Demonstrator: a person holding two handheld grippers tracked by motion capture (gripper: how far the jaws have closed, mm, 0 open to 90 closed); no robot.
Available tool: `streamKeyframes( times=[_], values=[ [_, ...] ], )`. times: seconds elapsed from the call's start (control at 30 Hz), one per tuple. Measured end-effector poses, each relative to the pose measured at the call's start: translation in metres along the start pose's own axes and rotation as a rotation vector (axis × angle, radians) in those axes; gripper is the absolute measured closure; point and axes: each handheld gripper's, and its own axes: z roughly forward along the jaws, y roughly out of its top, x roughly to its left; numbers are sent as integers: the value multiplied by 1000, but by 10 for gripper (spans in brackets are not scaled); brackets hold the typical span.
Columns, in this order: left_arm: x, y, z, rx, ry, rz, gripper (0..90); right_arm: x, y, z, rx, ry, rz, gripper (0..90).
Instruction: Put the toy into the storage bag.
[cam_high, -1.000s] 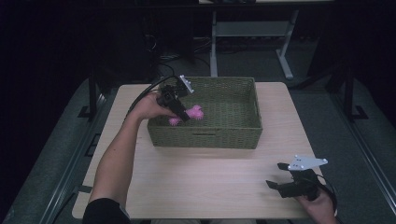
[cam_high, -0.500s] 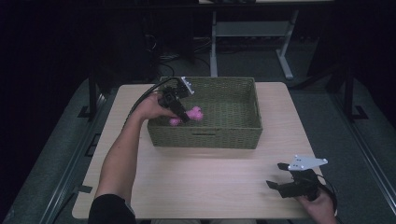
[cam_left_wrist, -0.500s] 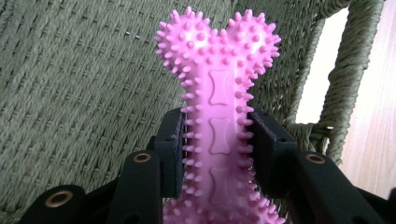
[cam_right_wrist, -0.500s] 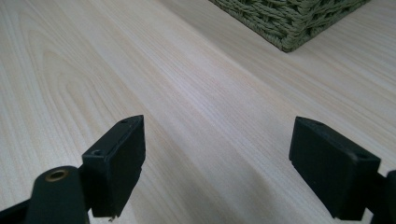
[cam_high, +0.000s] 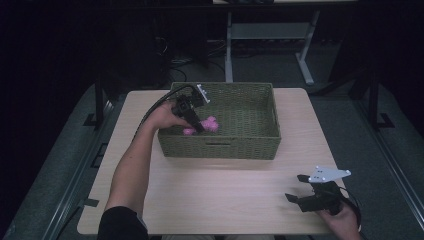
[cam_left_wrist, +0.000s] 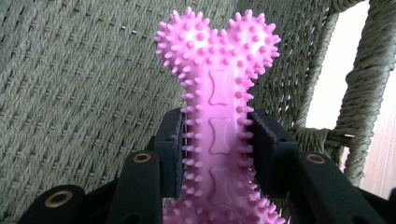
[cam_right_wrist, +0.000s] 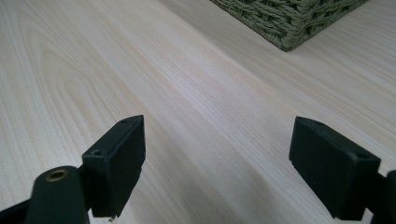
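Two grippers are at work over the wooden table (cam_high: 210, 195). The left gripper (cam_high: 196, 125) reaches inside the green woven basket (cam_high: 250, 147) near its left wall, its jaws clamped on the shaft of a pink spiky bone-shaped chew toy (cam_left_wrist: 218, 112). The right gripper (cam_high: 296, 189) rests near the table's front right corner, jaws wide apart with nothing between them.

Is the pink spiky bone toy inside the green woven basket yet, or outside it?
Inside. The pink spiky rubber bone toy is over the green woven basket floor, clamped at its shaft by the left gripper.
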Motion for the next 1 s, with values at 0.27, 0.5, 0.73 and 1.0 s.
streamKeyframes(
  times=[0.27,0.5,0.73,1.0],
  values=[
    [0,0,1,-2,3,1,574,0,0,0,0,0,1,181],
    [0,2,-1,-22,13,-2,510,0,0,1,0,2,4,181],
    [-2,0,-6,-40,6,-23,492,1,0,1,1,1,0,181],
    [-10,1,-13,-45,12,-8,470,3,1,2,2,2,-3,181]
  ],
)
